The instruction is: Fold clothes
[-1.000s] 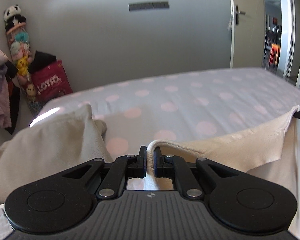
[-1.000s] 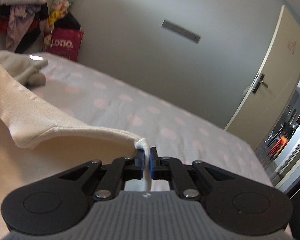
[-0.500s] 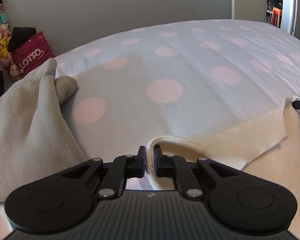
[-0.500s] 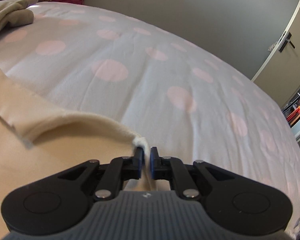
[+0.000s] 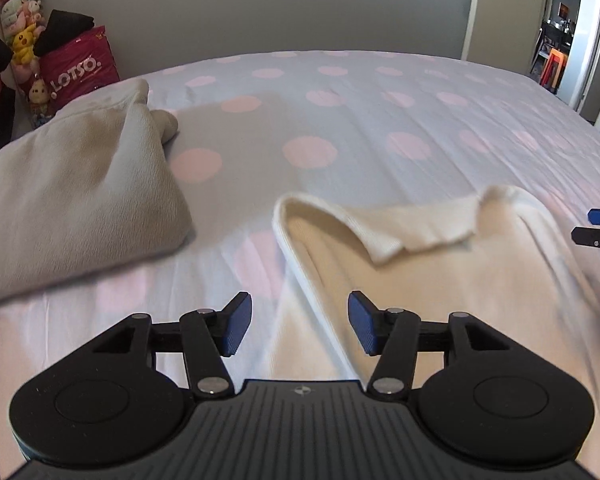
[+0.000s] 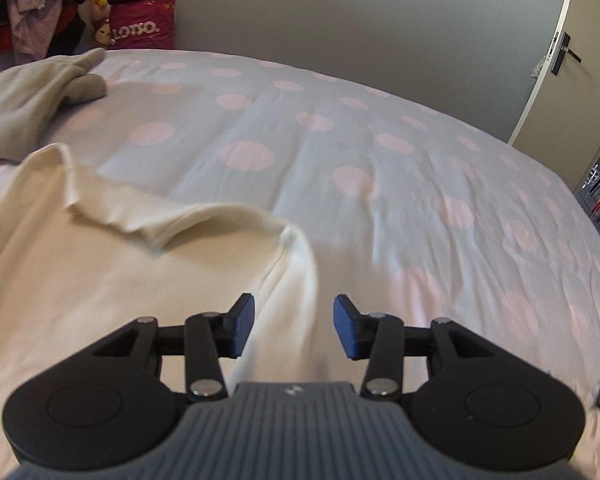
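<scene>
Nearest the cameras, both grippers hang just above the bed with their jaws spread wide and nothing between them: the left gripper point(image 5: 299, 324) over the near-left edge of the cream garment point(image 5: 440, 280), the right gripper point(image 6: 294, 330) over its near-right edge. The blue pads point(image 6: 346, 330) are apart from the cloth, so neither tool has a grasp on it.

Just past the fingertips the cream garment lies on the polka-dot bedsheet point(image 5: 380, 128), its far edge doubled back toward the cameras in a loose, uneven flap point(image 6: 148, 220). From the left wrist view the 2 far corners stand up slightly and the flap sags in the middle. I judge that 1 fold has been laid but is not yet tidy; the flap probably needs smoothing, and further folds to bring the piece down to a compact shape seem to remain.

Farther left on the sheet rests a beige garment point(image 5: 72, 192), bulky and roughly doubled over; whether it counts as finished I cannot tell.

Beyond the bed, by the grey wall, stand a pink LOTSO bag point(image 6: 142, 28), some plush toys point(image 5: 20, 36) and a heap of clothes point(image 6: 24, 12). A door point(image 6: 556, 52) stands at the far right.
</scene>
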### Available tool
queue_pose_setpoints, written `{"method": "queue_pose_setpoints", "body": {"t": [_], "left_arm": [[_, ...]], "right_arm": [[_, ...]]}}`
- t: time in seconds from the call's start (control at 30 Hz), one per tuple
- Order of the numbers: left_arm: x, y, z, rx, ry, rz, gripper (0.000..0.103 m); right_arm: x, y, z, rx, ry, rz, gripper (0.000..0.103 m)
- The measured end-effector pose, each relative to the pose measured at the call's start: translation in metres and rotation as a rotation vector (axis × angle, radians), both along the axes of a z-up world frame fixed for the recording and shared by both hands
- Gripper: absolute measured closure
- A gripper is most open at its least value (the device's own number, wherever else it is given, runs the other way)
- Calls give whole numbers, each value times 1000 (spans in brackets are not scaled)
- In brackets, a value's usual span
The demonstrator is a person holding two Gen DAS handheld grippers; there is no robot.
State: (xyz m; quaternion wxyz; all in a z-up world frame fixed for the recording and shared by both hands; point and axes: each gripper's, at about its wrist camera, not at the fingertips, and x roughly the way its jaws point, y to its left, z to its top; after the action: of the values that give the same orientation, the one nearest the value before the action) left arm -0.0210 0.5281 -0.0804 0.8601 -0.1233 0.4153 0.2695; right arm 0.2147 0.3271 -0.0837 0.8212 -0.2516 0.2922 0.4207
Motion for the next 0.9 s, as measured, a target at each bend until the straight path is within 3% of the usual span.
{"method": "queue_pose_setpoints", "body": {"t": [0.13, 0.33, 0.4, 0.63, 0.83, 0.9], "left_arm": [[-36, -41, 4, -54, 22, 8, 52], [-81, -99, -13, -147, 58, 2, 52], [-91, -109, -20, -160, 83, 31, 52], [-112, -135, -43, -252, 134, 153, 50], [-114, -153, -56, -207, 150, 177, 47], [-114, -155, -58, -194, 148, 180, 47]], "right_arm": [[-34, -44, 4, 9, 54, -16, 56], [-68, -113, 2, 22, 130, -88, 53], [-74, -135, -5, 8, 157, -134, 44], [-79, -187, -37, -73, 296, -265, 45], [-77, -194, -58, -105, 412, -262, 48], [-79, -191, -60, -116, 420, -245, 58]]}}
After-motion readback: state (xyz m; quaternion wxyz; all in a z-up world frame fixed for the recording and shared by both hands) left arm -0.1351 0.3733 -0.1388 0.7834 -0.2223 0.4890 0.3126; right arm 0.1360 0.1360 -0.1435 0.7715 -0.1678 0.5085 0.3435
